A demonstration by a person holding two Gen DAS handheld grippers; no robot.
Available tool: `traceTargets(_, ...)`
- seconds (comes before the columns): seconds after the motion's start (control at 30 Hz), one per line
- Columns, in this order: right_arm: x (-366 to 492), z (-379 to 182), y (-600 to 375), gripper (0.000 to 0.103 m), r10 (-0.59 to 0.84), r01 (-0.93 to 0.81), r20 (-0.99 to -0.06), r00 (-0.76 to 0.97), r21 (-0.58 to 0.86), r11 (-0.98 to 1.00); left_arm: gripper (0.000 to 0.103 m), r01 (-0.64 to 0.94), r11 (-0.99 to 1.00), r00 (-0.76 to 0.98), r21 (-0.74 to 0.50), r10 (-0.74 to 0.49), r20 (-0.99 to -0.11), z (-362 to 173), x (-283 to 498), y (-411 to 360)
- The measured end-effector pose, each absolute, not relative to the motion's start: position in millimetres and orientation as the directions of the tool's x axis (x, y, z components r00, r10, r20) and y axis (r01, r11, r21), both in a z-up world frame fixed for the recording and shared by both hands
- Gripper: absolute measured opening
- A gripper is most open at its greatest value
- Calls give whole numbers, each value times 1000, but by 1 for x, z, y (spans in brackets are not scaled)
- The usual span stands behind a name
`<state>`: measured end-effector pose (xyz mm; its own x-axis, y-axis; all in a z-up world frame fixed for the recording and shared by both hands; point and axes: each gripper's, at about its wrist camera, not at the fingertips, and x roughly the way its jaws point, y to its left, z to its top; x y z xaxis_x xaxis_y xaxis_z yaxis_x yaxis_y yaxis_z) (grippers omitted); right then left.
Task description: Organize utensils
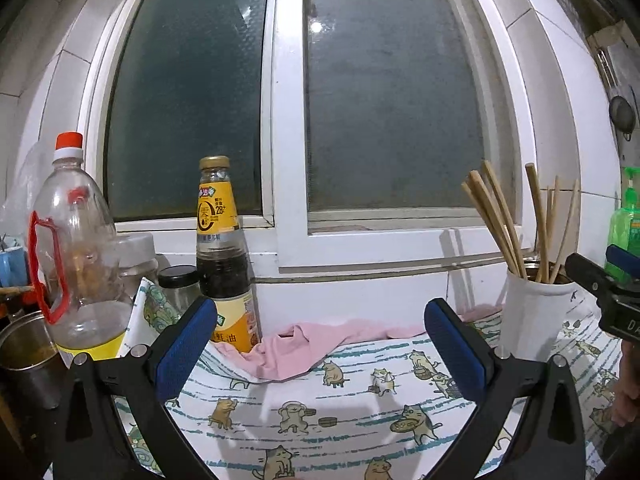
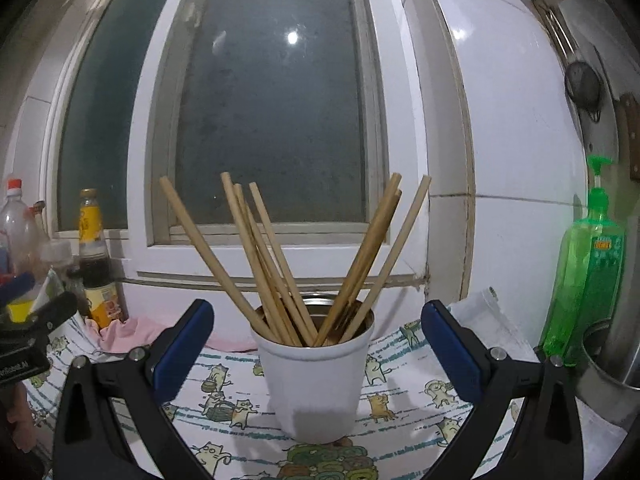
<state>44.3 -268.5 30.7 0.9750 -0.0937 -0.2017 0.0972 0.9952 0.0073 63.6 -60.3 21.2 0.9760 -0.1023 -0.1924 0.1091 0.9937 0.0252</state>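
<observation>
The right tool (image 2: 316,344) has its blue-padded fingers spread wide apart and grips nothing. Straight ahead of it, in line with the gap between the fingers, stands the white holder (image 2: 316,376), upright on the counter (image 2: 420,412), which is covered by a cat-print cloth. The wooden chopsticks (image 2: 280,256) stand in the holder and fan out to both sides above its rim. To the right of this tool is a green soap bottle (image 2: 588,276), with a metal pot (image 2: 612,364) just beside it.

The left tool (image 1: 320,344) is likewise wide open and empty, its fingers over bare cloth. Beyond its left finger a pink rag (image 1: 296,352) lies crumpled against the wall, touching the foot of a dark sauce bottle (image 1: 224,256). Further left stand a small jar with a black lid (image 1: 180,288) and a clear plastic bottle with a red handle (image 1: 76,248). Off to this tool's right, well apart from it, the holder and chopsticks appear again, with the tip of the other tool just past them.
</observation>
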Motion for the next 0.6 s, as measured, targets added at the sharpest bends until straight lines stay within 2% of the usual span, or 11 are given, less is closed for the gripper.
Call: traceTargets(0.6, 43, 32, -267, 103, -101, 102, -179, 979, -8, 995, 103, 109, 994, 972, 22, -102, -213, 20, 68, -60)
